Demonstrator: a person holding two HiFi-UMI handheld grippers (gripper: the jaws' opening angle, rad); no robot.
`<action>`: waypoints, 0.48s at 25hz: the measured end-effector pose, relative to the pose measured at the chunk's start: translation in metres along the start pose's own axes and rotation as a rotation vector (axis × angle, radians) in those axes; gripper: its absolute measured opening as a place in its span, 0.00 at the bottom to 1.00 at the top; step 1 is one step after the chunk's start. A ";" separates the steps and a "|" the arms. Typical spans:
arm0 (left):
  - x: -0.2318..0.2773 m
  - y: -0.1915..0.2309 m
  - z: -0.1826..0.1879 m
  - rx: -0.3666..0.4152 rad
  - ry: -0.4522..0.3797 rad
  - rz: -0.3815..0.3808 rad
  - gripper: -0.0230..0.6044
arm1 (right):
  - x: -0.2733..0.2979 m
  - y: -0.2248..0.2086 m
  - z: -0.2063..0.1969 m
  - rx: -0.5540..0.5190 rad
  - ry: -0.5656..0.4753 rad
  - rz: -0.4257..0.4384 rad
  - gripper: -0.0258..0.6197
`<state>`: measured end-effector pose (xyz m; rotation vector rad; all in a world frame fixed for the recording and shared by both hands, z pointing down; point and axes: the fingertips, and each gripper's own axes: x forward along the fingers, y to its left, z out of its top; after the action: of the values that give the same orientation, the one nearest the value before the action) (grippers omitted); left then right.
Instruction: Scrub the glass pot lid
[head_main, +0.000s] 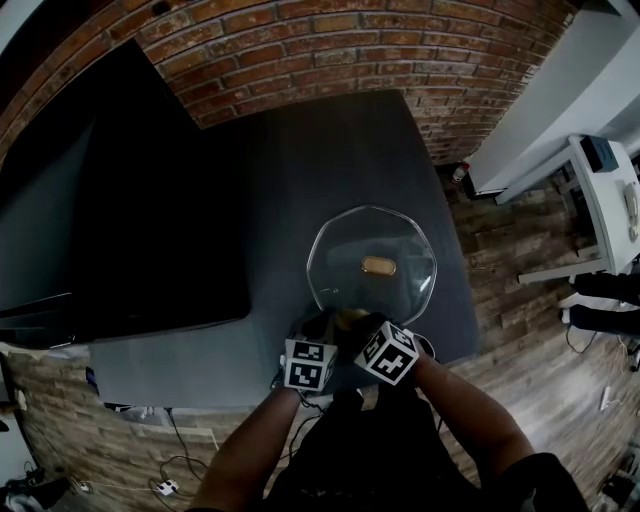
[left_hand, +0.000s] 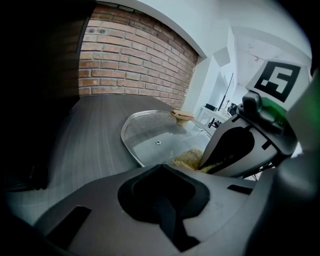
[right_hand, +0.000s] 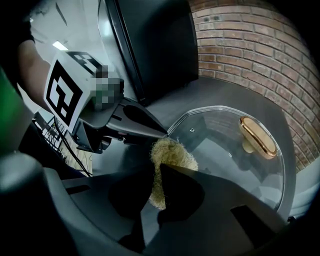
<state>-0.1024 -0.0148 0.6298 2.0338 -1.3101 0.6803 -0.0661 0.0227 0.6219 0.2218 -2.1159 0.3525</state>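
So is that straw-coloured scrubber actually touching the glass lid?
Touching. The right gripper view shows the scrubber pressed flat against the glass lid, just inside its near rim.

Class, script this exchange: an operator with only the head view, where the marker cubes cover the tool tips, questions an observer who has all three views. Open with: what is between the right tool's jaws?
Observer: The right tool is shut on a pale fibrous scrubber, lying on the glass pot lid by its near rim.
Operator: And the other one?
Observer: The left tool has its tips closed on the lid's rim, right beside the scrubber.
Operator: Anything else on the glass?
Observer: A small metal fitting, perhaps a vent, sits near that rim.
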 end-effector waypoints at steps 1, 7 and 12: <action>0.000 0.000 0.000 0.000 0.000 -0.001 0.09 | 0.000 0.000 0.000 0.002 -0.002 -0.002 0.11; -0.001 0.000 -0.001 -0.006 0.011 -0.009 0.09 | -0.002 0.000 0.000 0.042 -0.023 -0.010 0.10; 0.000 0.001 0.000 -0.004 0.018 -0.007 0.09 | -0.005 -0.002 0.003 0.065 -0.054 -0.021 0.10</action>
<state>-0.1034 -0.0149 0.6299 2.0242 -1.2928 0.6908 -0.0654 0.0200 0.6161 0.2943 -2.1554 0.4070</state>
